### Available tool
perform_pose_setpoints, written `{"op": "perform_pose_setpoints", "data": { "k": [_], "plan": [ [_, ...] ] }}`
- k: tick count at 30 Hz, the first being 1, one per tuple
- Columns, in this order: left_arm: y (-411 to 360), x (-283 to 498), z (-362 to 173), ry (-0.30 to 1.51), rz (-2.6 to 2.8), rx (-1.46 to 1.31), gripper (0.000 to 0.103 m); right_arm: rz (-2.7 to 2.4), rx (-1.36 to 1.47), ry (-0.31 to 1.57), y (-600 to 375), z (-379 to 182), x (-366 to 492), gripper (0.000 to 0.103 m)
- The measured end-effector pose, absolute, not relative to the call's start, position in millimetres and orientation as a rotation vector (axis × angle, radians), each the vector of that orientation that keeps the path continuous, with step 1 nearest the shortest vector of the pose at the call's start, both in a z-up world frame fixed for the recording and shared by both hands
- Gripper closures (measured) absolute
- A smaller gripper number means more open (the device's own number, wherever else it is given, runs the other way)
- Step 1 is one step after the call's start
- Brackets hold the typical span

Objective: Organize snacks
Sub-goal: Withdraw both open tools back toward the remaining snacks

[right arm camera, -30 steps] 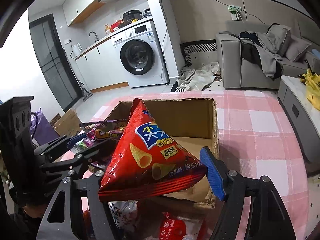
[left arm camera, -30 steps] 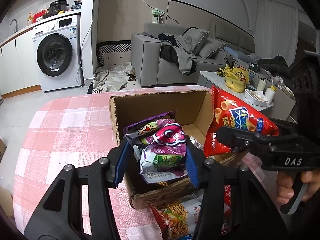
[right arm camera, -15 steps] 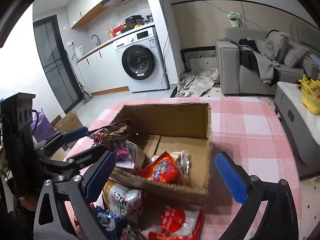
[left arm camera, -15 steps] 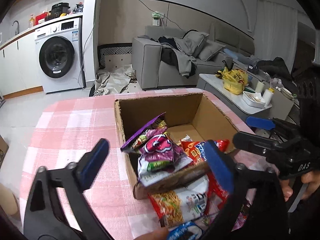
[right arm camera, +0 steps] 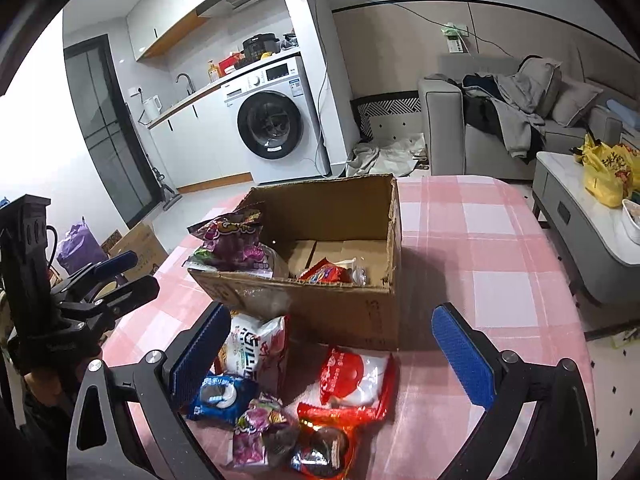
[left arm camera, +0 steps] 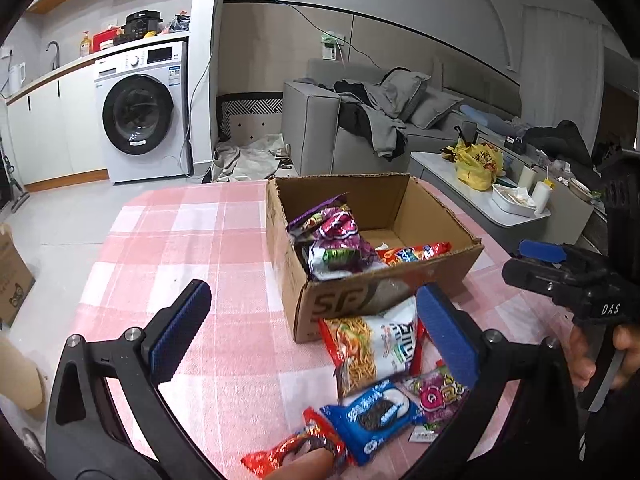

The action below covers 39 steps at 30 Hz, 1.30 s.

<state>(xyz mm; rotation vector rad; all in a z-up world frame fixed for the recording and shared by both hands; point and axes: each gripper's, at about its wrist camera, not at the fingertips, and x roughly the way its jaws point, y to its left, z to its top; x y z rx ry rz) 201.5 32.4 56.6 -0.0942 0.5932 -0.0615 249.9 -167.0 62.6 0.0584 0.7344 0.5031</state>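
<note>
Snacks sit in 2 groups: some inside the cardboard box point(left arm camera: 384, 240) on the pink checked tablecloth point(left arm camera: 192, 248), rest in a loose pile on the cloth just in front of the box's near wall. In the box, a purple bag point(left arm camera: 334, 236) leans vs the left wall w/ its top poking above the rim, & a red pack point(left arm camera: 414, 251) lies flat on the box floor beside it. Right wrist view shows the same pair, purple bag point(right arm camera: 232, 240) at the near-left corner, red pack point(right arm camera: 330, 272) low in the middle. Pile outside: a noodle pack point(left arm camera: 372, 344) touching the box front, a blue cookie pack point(left arm camera: 374, 414) nearer the camera, a small pink-purple candy bag point(left arm camera: 436, 394) next to it, a red wrapper point(left arm camera: 296, 452) at the bottom edge, & a red-and-white bag point(right arm camera: 354, 376) seen from the right side. Left gripper point(left arm camera: 312, 328) has jaws spread wide, nothing between them, hovering over the pile's left part. Right gripper point(right arm camera: 336, 344) likewise gapes wide & empty, above the pile, box just beyond it. Washer point(left arm camera: 138, 114) & grey sofa point(left arm camera: 360, 128) in the bkgd.
</note>
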Motion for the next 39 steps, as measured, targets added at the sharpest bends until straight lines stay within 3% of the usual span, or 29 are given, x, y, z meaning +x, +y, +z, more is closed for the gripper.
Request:
{"op": "perform_pose_setpoints", "data": {
  "k": [19,39],
  "plan": [
    [26.4,135.4,34.5,0.645,-0.043,-0.046,0.001,0.51,-0.009,0.79,-163.5,42.2,204.1,0.0],
    [26.9,128.9,-3.4,0.778,-0.05,0.019,0.001,0.618,-0.05,0.906,-117.7,2.2,199.3,0.0]
  ]
}}
